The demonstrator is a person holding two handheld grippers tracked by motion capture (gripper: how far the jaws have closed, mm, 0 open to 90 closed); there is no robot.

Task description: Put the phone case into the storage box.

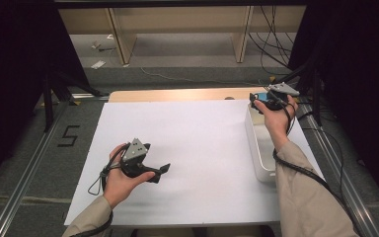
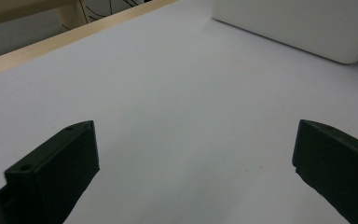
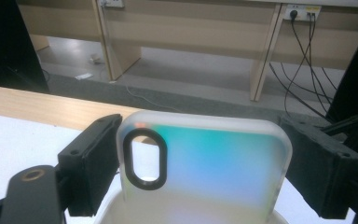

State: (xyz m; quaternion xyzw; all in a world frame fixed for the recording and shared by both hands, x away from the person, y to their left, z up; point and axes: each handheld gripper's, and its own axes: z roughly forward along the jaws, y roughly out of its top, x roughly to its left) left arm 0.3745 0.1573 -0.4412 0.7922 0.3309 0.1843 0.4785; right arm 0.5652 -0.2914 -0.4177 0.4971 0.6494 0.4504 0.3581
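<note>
Right hand-held gripper [image 3: 200, 172] clamped across a translucent phone case [image 3: 205, 168], held upright over the far end of the white bin [image 1: 259, 148]. Left hand-held gripper [image 1: 160, 170], jaws apart and empty, rests on the desk [image 1: 187, 133]. Lift straight, clearing the bin's rim, keeping the squeeze gentle.

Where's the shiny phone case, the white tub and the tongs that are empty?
phone case [image 3: 214, 163]: right gripper view, middle of its blue-green back.
white tub [image 1: 259, 143]: high view, its long left wall.
left tongs [image 1: 164, 169]: high view, between the jaw tips.
</note>
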